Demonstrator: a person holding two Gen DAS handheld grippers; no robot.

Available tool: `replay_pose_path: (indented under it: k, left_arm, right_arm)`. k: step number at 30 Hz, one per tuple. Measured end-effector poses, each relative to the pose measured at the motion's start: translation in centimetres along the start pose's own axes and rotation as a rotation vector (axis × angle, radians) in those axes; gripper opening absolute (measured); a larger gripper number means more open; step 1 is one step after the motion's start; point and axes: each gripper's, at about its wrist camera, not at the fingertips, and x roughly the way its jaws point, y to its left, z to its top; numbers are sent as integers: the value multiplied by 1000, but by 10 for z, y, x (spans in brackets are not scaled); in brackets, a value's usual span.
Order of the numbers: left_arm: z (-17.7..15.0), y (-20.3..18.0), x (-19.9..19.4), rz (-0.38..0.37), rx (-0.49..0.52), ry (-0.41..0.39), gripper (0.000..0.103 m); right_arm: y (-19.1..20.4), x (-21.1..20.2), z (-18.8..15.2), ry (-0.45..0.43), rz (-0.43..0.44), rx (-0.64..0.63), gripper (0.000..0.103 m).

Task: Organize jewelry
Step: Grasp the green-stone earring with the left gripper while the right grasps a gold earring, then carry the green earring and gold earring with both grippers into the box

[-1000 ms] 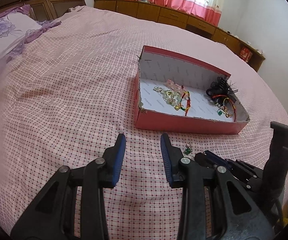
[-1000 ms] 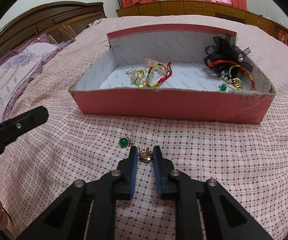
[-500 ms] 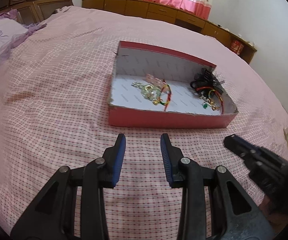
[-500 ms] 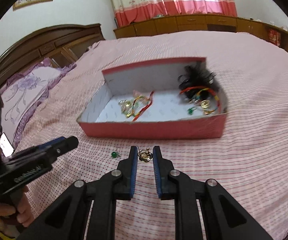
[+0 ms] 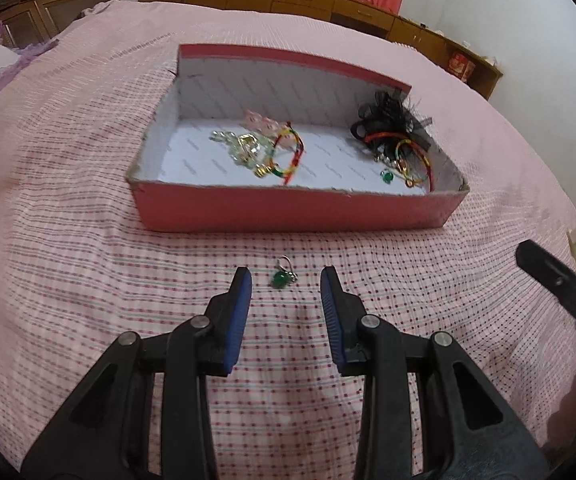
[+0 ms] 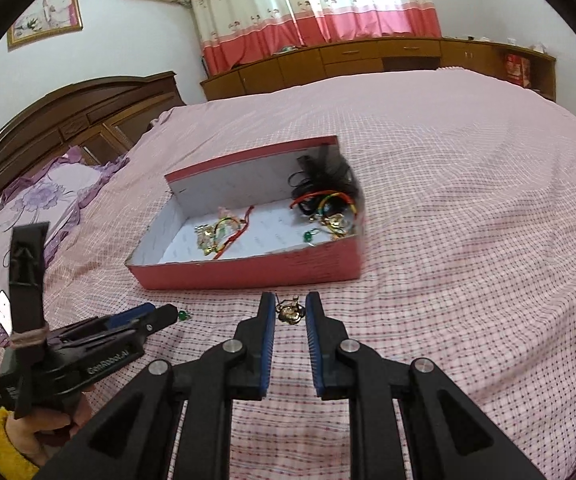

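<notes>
Right gripper (image 6: 291, 309): jaws narrow, clamped on gold charm (image 6: 290, 312), above bed (image 6: 468, 240). Left gripper (image 5: 285, 280): jaws parted, empty, straddling green earring (image 5: 281, 278) lying on bed.

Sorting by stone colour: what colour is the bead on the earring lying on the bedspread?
Green; the earring shows best in the left wrist view, between the open fingers.

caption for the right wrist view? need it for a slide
Right gripper holds a gold charm above the checked bedspread, short of the red box of jewelry.
</notes>
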Motion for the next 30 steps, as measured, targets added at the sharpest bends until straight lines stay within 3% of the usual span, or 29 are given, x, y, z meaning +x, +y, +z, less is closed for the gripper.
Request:
replay_pose_path:
  k: [16,20,21,30]
  left_arm:
    - [-6,0,30,51,-13,14,26]
    - [-8,1,31,64,-19,7,13]
    - [-8,2,32,61,-29,8,7]
    - [-11,13,3,-17,-68,-45,6]
  right_arm:
    - [-21,-1,-7,10,-11,49,17]
    - [-24,4,-8,10,-17,68,17]
    - [-24,5,-8,13,-14,79,17]
    - [-14,3,-7,3,-5,49,17]
